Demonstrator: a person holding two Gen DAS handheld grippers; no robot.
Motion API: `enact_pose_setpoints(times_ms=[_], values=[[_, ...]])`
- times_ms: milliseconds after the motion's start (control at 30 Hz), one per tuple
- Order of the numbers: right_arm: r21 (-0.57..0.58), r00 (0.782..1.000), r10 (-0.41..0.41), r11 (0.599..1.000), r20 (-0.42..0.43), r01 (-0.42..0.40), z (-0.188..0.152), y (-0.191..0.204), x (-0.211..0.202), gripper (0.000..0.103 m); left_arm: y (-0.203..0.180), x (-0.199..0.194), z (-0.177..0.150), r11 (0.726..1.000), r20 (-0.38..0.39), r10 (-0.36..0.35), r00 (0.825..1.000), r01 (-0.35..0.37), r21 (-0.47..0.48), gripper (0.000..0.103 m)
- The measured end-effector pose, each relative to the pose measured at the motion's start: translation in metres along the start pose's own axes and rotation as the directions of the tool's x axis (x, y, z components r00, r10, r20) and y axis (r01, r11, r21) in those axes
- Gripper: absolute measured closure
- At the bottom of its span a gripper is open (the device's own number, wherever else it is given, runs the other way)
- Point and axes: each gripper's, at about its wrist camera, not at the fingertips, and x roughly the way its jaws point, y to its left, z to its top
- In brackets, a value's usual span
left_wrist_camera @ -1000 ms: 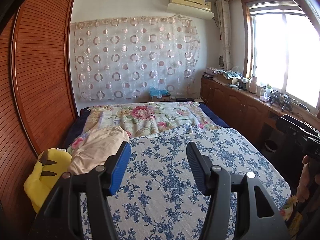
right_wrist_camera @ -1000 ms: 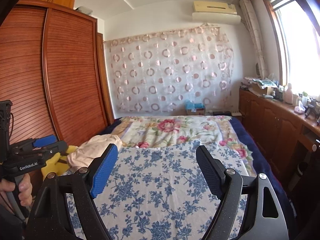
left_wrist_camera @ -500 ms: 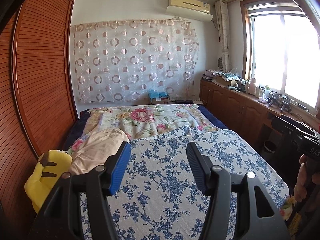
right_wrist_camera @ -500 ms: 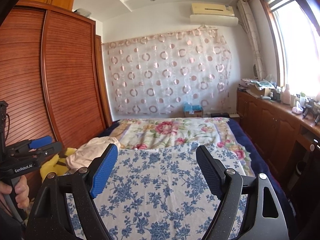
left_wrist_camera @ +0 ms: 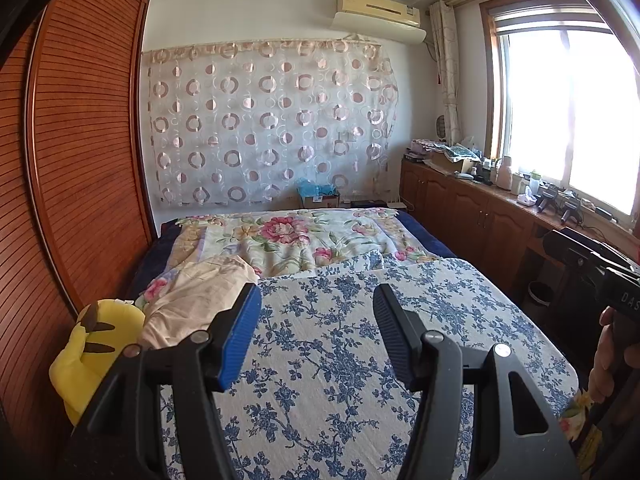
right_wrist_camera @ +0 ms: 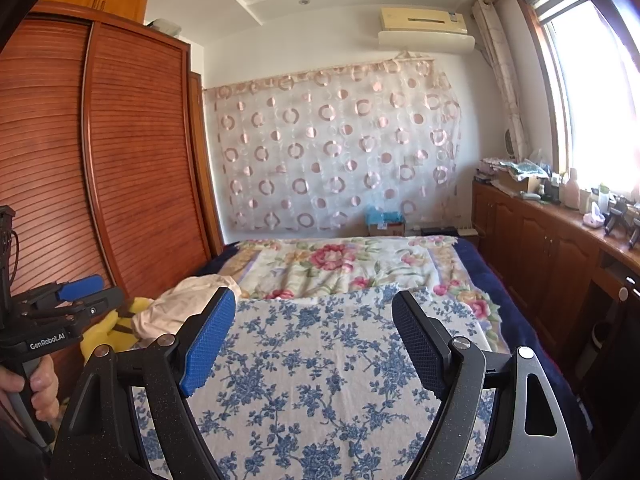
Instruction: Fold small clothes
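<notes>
A crumpled cream garment point(left_wrist_camera: 196, 296) lies at the left side of the bed, at the edge of the blue floral cover point(left_wrist_camera: 340, 360); it also shows in the right wrist view point(right_wrist_camera: 180, 304). My left gripper point(left_wrist_camera: 316, 336) is open and empty, held above the near part of the bed, right of the garment. My right gripper point(right_wrist_camera: 312, 344) is open and empty, also above the blue floral cover point(right_wrist_camera: 312, 380). Each gripper shows at the edge of the other's view, hand-held.
A yellow plush toy point(left_wrist_camera: 88, 352) sits at the bed's left edge beside the wooden wardrobe point(left_wrist_camera: 80, 160). A flowered quilt point(left_wrist_camera: 300, 236) covers the far half of the bed. A cluttered wooden counter point(left_wrist_camera: 500, 200) runs under the window at the right.
Both wrist views have tilted slightly upward, showing more ceiling. The garment and bed have not moved. Both grippers stay open.
</notes>
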Motion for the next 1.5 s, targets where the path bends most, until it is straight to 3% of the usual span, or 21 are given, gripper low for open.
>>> enact_pose_setpoints(times_ms=[1500], values=[[0.001,1.000,0.001,1.000,0.003,-0.001,-0.0026,-0.0022,0.0010,0.020,-0.0003,-0.0084,-0.0001,1.000,0.009,-0.007,1.000,0.007,0.002,0.045]])
